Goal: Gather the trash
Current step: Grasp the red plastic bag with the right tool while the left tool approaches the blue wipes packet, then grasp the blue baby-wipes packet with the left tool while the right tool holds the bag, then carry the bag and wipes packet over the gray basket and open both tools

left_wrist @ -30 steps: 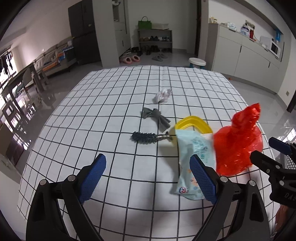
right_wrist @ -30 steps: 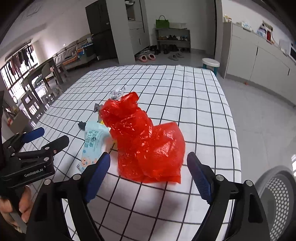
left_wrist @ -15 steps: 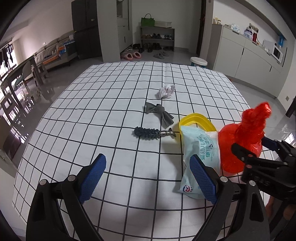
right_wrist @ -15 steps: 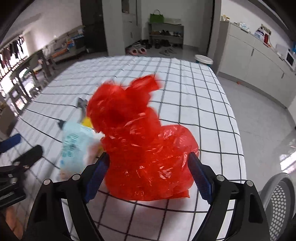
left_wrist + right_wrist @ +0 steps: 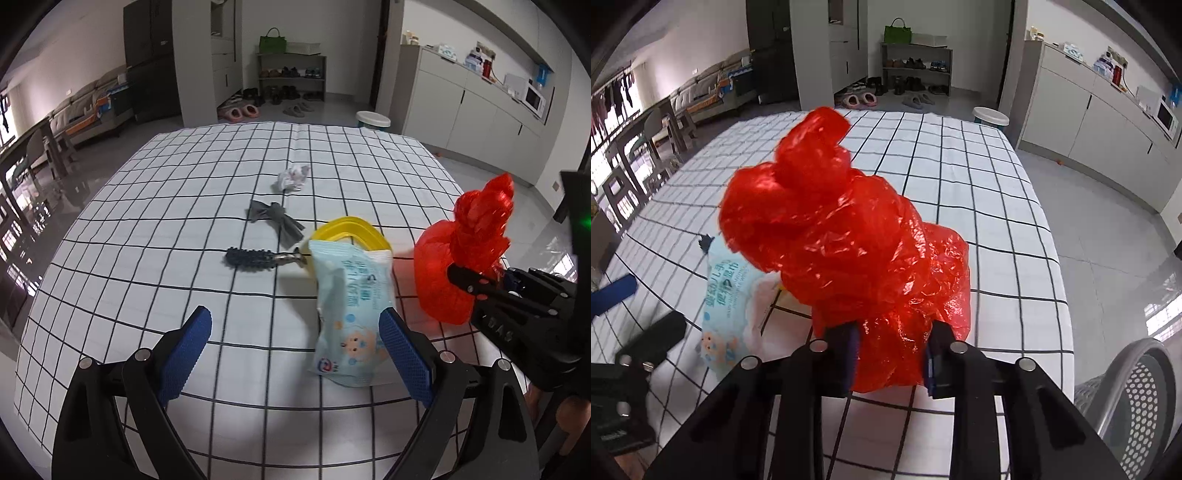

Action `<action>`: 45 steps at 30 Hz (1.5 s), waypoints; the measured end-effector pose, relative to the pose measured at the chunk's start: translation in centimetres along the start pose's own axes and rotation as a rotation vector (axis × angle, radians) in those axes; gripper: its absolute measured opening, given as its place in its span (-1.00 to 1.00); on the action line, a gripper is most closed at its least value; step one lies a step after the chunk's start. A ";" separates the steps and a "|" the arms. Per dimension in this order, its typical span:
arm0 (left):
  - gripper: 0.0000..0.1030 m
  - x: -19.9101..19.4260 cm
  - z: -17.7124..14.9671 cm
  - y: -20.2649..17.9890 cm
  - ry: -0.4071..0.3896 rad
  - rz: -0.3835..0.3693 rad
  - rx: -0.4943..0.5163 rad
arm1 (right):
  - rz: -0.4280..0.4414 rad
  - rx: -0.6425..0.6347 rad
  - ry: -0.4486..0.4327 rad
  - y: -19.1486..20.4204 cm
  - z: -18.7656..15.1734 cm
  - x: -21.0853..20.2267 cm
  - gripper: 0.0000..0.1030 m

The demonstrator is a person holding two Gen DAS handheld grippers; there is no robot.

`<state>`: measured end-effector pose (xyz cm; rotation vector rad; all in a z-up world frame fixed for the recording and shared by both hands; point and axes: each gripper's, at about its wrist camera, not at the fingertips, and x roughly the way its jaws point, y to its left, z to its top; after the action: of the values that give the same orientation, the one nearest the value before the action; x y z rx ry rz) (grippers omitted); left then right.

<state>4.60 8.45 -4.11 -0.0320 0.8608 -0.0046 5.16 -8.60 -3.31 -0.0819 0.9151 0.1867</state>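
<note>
My right gripper [image 5: 890,354] is shut on a crumpled red plastic bag [image 5: 849,243] near the right edge of the checked table; the bag also shows in the left wrist view [image 5: 465,266]. My left gripper [image 5: 295,350] is open and empty, low over the table's near side. A light blue wet-wipe packet [image 5: 351,317] lies just ahead of its right finger, over a yellow ring-shaped lid [image 5: 347,232]. Further off lie a dark spiky brush [image 5: 255,258], a grey rag [image 5: 275,218] and a crumpled white paper [image 5: 293,179].
The table [image 5: 166,229] has a white cloth with a black grid. A grey perforated waste basket [image 5: 1137,398] stands on the floor at the table's right. A round stool [image 5: 373,120] and cabinets are beyond the far edge.
My right gripper has moved in and closed on the red bag, which now stands taller and bunched. My left gripper has stayed open and barely moved.
</note>
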 end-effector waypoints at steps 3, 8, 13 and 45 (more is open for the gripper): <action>0.76 0.1 0.0 -0.5 0.003 -0.010 0.004 | 0.015 0.037 -0.005 -1.1 -0.2 -0.8 -0.52; 0.76 0.4 0.0 -1.4 0.002 -0.020 0.012 | 0.028 0.100 -0.007 -3.0 -0.4 -2.2 -0.52; 0.76 1.5 -0.3 -2.4 0.028 -0.035 0.007 | 0.036 0.148 -0.003 -4.5 -1.1 -3.5 -0.52; 0.07 3.1 -0.8 -4.3 0.042 -0.036 0.033 | 0.023 0.206 0.004 -8.6 -4.7 -6.6 -0.52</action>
<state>6.02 4.11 -6.87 -0.0169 0.9014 -0.0534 -0.74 -18.58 -1.02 0.1192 0.9346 0.1123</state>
